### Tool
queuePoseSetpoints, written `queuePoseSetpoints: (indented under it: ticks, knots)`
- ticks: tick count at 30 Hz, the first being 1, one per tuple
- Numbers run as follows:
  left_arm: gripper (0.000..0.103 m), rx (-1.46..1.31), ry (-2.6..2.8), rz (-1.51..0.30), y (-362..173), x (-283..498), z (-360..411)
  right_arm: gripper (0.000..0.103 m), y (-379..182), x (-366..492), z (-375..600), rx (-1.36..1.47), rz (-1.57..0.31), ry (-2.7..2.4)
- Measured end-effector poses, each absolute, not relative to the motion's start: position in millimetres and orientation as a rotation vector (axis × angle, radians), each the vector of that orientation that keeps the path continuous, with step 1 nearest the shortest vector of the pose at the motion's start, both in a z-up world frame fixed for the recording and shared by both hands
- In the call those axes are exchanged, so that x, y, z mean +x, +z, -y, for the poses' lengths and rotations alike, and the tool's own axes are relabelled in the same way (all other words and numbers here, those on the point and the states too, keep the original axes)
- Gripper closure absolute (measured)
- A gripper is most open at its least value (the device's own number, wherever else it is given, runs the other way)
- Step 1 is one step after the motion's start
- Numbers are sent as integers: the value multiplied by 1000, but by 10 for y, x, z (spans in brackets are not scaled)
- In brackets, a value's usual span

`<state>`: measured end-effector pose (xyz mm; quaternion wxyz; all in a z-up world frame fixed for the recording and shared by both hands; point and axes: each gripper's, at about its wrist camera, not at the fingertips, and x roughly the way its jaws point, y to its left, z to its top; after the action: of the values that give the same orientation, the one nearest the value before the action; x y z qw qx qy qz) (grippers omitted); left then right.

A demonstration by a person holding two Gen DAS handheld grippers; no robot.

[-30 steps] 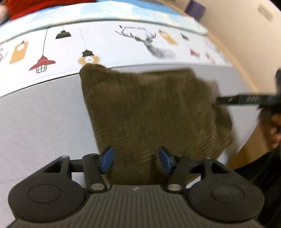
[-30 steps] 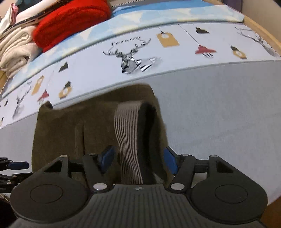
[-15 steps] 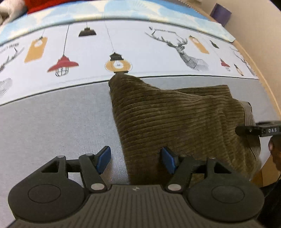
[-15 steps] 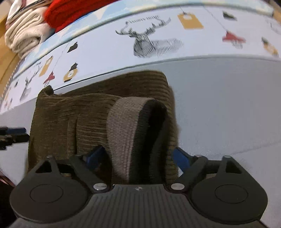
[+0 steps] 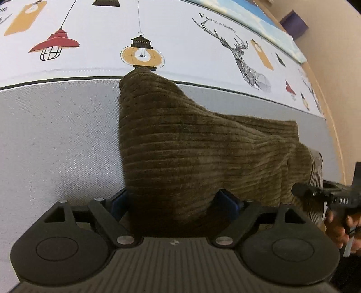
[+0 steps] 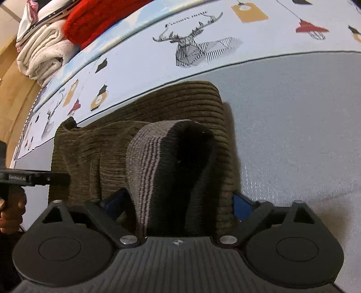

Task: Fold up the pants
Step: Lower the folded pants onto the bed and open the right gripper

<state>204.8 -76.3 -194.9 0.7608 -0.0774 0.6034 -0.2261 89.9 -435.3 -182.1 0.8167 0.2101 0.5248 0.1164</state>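
Pants (image 5: 191, 153) between both claws | left claw (image 5: 174, 202) spread, just widened | right claw (image 6: 178, 202) spread

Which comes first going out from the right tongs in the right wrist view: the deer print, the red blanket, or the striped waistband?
1. Striped waistband, between the right tongs.
2. Deer print, beyond the pants.
3. Red blanket, far upper left.
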Motion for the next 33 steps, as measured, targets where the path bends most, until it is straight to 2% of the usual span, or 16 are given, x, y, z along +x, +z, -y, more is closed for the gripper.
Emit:
queuePoseSetpoints:
  ticks: [1, 2, 3, 4, 6, 8, 14, 17, 19, 21, 26, 29, 30, 32, 33]
  knots:
    - [21, -163, -502, -1297, -1945, 2047, 776, 27, -1794, 889, 4355, 443, -1101, 261]
    - [29, -150, -511, -1279, -1929, 2037, 786, 31, -1767, 874, 4357, 435, -1083, 271]
    - [43, -133, -518, -1258, -1897, 2024, 787, 38, -1735, 861, 4357, 430, -1062, 279]
    - [50, -121, -527, -1240, -1850, 2005, 784, 44, -1710, 859, 4361, 428, -1046, 284]
    - [71, -95, -546, -1182, -1717, 1980, 739, 50, -1617, 863, 4354, 420, -997, 295]
    - [74, -122, -533, -1111, -1578, 1997, 627, 54, -1528, 903, 4354, 441, -943, 310]
    - [74, -76, -440, -860, -1188, 2092, 313, 55, -1232, 1243, 4026, 447, -791, 394]
    - [70, -98, -390, -779, -1079, 2170, 155, 55, -1099, 1496, 3877, 444, -732, 396]
    - [65, -111, -317, -758, -1065, 2235, 67, 47, -1075, 1713, 3761, 415, -737, 347]
    - [58, -120, -238, -767, -1064, 2287, -5, 34, -1130, 1881, 3701, 421, -774, 221]
    - [58, -155, -355, -841, -1104, 2274, -57, 35, -1294, 1999, 3562, 388, -891, 161]
    - [56, -58, -431, -984, -1325, 2261, 78, 34, -1480, 2018, 3382, 184, -1000, 120]
    - [54, 3, -420, -1057, -1465, 2240, 126, 26, -1517, 2005, 3369, 158, -1004, 111]
    - [41, 118, -381, -1089, -1593, 2182, 219, 27, -1529, 1949, 3441, 221, -1014, 100]
    - [40, 139, -365, -1054, -1523, 2150, 241, 27, -1498, 1928, 3472, 247, -1015, 82]
